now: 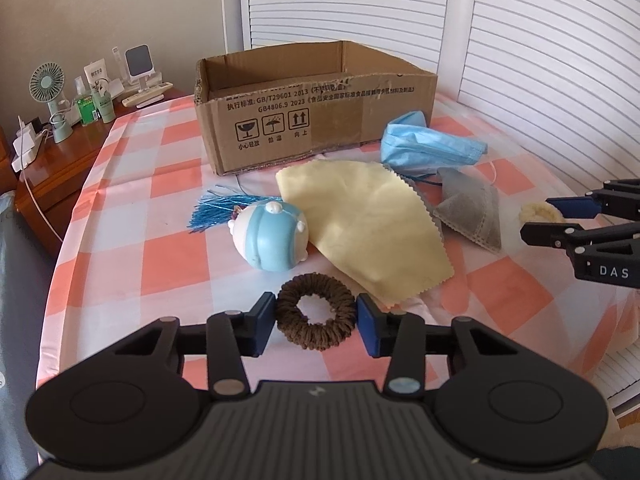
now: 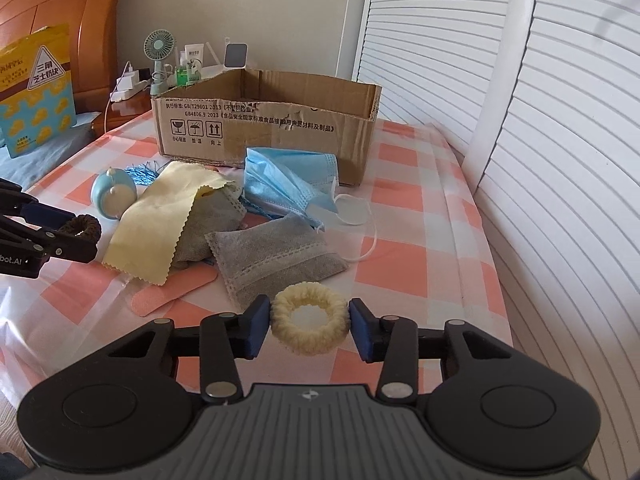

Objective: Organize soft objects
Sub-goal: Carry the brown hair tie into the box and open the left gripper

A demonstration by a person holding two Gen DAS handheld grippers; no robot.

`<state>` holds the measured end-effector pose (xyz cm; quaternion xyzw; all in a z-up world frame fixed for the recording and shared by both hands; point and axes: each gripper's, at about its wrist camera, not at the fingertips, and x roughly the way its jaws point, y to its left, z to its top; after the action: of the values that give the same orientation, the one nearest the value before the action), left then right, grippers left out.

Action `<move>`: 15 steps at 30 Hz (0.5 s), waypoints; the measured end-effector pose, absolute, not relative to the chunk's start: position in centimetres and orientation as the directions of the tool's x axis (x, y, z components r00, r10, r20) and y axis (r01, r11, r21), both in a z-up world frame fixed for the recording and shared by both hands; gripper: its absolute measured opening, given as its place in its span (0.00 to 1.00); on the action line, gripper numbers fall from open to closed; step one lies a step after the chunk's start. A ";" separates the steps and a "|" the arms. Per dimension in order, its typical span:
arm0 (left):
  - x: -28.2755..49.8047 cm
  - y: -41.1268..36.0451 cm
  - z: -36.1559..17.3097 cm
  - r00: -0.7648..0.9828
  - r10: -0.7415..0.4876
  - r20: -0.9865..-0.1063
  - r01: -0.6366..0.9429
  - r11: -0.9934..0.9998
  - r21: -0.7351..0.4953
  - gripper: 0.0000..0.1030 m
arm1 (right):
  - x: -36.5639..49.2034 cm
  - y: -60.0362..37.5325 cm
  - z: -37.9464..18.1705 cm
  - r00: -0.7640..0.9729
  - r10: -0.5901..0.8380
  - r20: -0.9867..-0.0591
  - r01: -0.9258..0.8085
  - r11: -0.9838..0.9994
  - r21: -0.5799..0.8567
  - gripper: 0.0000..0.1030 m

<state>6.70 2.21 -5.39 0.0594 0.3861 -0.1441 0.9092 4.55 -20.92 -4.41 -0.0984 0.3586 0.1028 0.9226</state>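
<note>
Soft objects lie on pink-checked cloth (image 1: pixel 120 240) before one open cardboard box (image 1: pixel 312 108). Two scrunchies: brown scrunchie (image 1: pixel 315 311), ribbed ring, sits between the left gripper (image 1: pixel 316 322) pads, jaws touching both sides; cream scrunchie (image 2: pixel 309 317), fuzzy ring, likewise clasped by the right gripper (image 2: pixel 308 326). One yellow cloth (image 1: pixel 368 232), zigzag-edged. One crumpled blue mask (image 1: pixel 424 146). Two grey pouches (image 2: pixel 276 252). One blue-white ball toy (image 1: pixel 272 236). One blue tassel (image 1: pixel 216 210). One pink strip (image 2: pixel 172 292).
</note>
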 end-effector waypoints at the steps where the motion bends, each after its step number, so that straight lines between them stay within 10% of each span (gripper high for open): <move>1: 6.6 2.3 -5.2 0.659 -0.219 -0.719 0.311 0.950 -0.003 0.41 | 4.5 -20.9 -4.2 0.722 0.120 -0.682 -0.264 0.958 -0.111 0.47; 15: 6.7 3.1 -0.5 0.658 -0.280 -0.699 0.377 0.926 -0.016 0.41 | 5.8 -21.1 -0.5 0.737 0.161 -0.657 -0.317 0.940 -0.124 0.47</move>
<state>6.69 3.09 -0.53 0.0652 0.3719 -0.1810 0.9081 5.85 -21.14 -0.50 -0.1145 0.3391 0.1293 0.9247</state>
